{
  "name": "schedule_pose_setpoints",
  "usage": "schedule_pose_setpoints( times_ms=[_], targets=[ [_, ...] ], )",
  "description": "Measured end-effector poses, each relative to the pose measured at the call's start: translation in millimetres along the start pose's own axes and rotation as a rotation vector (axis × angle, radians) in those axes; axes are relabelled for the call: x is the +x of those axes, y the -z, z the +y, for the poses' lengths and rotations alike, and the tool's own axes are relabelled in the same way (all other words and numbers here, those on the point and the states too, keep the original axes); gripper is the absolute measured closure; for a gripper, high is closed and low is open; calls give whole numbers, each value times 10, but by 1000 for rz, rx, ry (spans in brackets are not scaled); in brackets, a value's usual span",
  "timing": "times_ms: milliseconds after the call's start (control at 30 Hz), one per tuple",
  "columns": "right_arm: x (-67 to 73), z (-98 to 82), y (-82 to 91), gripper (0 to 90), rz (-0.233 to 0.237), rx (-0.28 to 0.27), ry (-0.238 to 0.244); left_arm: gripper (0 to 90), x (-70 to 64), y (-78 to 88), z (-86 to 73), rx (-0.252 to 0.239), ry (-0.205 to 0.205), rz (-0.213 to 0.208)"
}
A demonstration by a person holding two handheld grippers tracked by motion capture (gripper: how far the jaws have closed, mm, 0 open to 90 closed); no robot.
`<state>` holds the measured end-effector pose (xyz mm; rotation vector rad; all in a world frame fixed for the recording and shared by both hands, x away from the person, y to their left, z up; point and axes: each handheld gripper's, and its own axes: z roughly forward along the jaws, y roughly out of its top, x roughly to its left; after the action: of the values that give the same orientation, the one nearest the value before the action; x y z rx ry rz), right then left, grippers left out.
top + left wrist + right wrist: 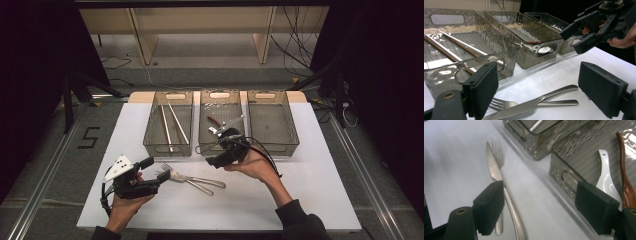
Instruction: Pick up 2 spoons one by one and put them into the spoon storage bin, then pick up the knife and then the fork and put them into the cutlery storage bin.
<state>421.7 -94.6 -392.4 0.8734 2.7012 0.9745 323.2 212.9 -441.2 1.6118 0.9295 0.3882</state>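
The left hand-held gripper (150, 175) sits low over the table (310, 200), held from below by the left hand (122, 202), jaws wide apart and empty. The knife (531, 105) and fork (504, 103) lie crossed just ahead of its jaws. The right hand-held gripper (216, 161) hovers higher, tilted down toward the same cutlery, likewise spread and empty, close to the middle bin (220, 97).

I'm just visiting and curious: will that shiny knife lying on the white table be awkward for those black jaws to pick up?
Probably a little. The knife looks like polished metal, so it may slip. It lies flat, crossing the fork, so a push could drag both. It looks stiff and shouldn't bend. The left gripper stands open close by.
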Motion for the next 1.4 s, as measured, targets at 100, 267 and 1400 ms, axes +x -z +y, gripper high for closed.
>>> schedule_pose_setpoints(
  times_ms=[100,267,1400],
  targets=[
    [43,-12,-33,249,4,19,7,161,-6,-10,3,-1,2,-2],
    [94,-28,-91,252,16,41,22,161,-1,-6,3,1,0,-3],
    [260,-110,-401,273,33,147,93,161,5,7,-7,-1,5,1]
  ],
)
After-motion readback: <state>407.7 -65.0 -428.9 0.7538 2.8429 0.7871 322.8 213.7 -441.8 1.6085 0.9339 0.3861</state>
